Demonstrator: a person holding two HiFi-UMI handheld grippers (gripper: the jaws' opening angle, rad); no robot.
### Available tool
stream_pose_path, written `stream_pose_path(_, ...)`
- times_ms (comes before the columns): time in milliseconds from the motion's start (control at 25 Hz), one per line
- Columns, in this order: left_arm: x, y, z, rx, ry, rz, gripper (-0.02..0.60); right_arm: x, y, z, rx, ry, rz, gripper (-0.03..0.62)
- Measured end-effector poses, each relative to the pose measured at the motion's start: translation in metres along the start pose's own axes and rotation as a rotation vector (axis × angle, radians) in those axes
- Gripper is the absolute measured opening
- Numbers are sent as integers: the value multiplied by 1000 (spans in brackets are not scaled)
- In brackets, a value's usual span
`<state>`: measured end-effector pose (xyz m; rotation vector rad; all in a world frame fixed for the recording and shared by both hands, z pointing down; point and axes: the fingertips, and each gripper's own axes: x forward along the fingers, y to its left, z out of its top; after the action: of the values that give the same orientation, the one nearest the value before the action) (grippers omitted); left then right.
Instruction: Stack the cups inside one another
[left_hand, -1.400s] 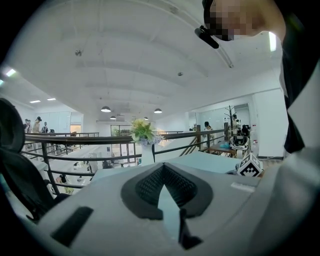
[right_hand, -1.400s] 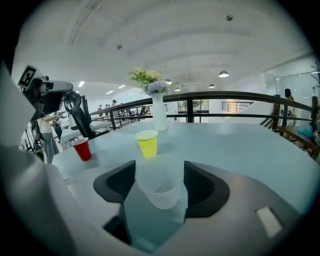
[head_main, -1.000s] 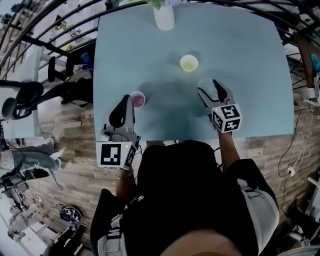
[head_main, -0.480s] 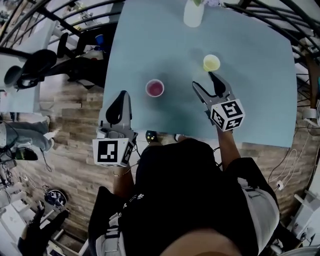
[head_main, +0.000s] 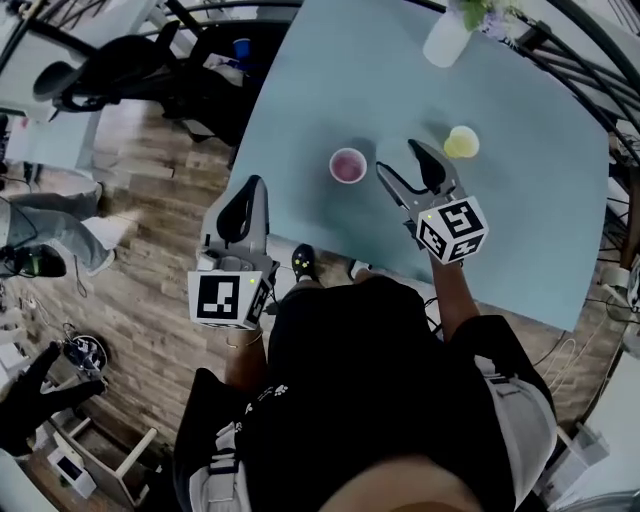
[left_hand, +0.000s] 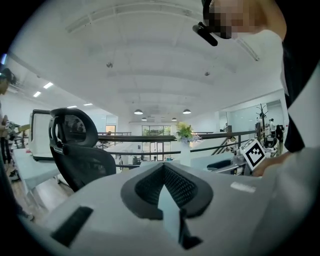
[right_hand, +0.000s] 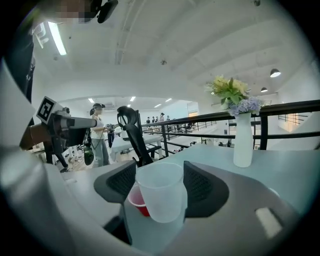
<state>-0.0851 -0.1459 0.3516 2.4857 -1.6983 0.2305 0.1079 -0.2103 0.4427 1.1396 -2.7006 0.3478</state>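
Against the frame a second back, the desk (head_main: 520, 230) is seen swung to a slant in the head view. The left gripper (head_main: 252, 192), then at the desk's near-left edge beside the pink cup (head_main: 348, 165), is now held off that edge, over the wooden floor (head_main: 150, 280). The right gripper (head_main: 400, 162) has been carried far and left, and its fingers now lie between the pink cup and the yellow cup (head_main: 461, 142).

Left fingers are closed tip to tip with nothing between them. Right fingers are closed on a translucent cup (right_hand: 161, 192), held upright, mouth up, with a pad against each side. This cup is barely made out from the head view.

The pink cup stands on the desk just left of the right gripper's left finger. In the right gripper view it reads red and is partly covered by the translucent cup. The yellow cup stands just right of the right finger.

A white vase (head_main: 447, 38) with flowers is noted at the far edge. A black office chair (head_main: 110, 75) stands far left on the floor.
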Motion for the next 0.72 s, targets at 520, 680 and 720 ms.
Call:
stream_pose_path(520, -36, 38, -12, -17, 48, 131, -11, 50, 49, -11, -14, 40, 152, 308)
stream_pose_path(680, -43, 46, -15, -22, 43, 152, -11, 61, 54, -16, -17, 49, 167, 308)
stream_pose_path(720, -44, 48, -16, -22, 42, 156, -11, 65, 55, -17, -17, 50, 172, 308)
